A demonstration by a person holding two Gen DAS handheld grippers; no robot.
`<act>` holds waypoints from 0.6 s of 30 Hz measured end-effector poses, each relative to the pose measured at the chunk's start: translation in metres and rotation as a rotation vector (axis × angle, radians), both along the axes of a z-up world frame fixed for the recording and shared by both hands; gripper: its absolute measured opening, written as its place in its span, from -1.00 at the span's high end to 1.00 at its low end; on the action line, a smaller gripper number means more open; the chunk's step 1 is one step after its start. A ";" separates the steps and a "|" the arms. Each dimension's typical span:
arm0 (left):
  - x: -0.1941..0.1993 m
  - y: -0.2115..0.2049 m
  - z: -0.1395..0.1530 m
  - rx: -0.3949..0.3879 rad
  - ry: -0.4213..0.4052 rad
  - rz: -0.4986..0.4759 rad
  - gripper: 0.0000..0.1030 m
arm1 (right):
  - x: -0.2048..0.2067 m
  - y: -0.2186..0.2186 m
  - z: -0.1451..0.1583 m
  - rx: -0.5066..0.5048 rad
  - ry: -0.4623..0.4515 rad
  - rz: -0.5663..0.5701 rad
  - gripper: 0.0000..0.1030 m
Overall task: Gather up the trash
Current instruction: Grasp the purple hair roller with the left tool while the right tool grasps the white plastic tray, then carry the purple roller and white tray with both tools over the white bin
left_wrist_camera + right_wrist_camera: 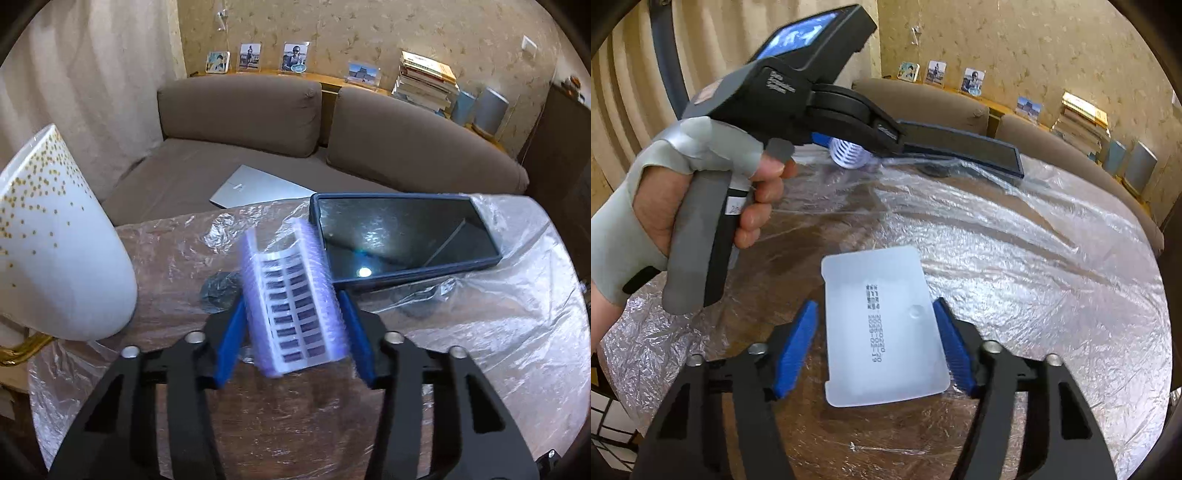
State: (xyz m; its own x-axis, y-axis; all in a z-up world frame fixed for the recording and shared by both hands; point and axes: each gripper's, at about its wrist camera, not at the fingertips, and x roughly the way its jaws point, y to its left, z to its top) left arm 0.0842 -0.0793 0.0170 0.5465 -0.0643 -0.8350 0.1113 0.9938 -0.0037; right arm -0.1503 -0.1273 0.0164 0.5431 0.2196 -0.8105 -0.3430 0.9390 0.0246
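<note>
Tabletop [1052,258] of brown wood grain, covered by crinkled clear plastic film [498,314]. Beyond it stand a brown sofa [240,110] bearing a closed silver laptop [255,186], and a wall shelf with framed photos [251,55] and stacked books [424,79]. A white lampshade with gold dots [55,240] rises at the tabletop's left edge. A flat, dark, glossy rectangular device in a blue case [402,240] lies just beyond the ribbed purple-and-white plastic piece [291,306], close to its far end.

Left gripper [293,334]: its blue pads press both sides of the ribbed piece, pinching it, its far end tilted up and blurred. A gloved hand [694,192] holds this gripper's grey handle.

Right gripper [875,347]: its ridged blue pads flank a flat, translucent white plastic tray [882,328] with rounded corners and printed black characters, lying on the film. The right pad touches the tray's edge; the left pad stands just clear, so nothing is pinched.
</note>
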 end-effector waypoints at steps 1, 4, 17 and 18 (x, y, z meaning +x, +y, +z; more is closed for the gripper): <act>-0.001 0.000 0.000 0.005 -0.001 -0.001 0.12 | 0.000 -0.001 0.000 0.003 0.002 -0.002 -0.07; -0.003 0.006 0.000 -0.018 -0.002 0.009 0.15 | 0.002 -0.004 0.001 0.025 0.009 -0.016 -0.06; -0.027 0.016 0.007 -0.013 -0.036 -0.005 0.16 | 0.013 -0.028 0.007 0.127 0.039 -0.074 -0.06; -0.029 0.016 0.007 -0.011 -0.037 -0.007 0.16 | 0.013 -0.029 0.007 0.129 0.040 -0.077 -0.06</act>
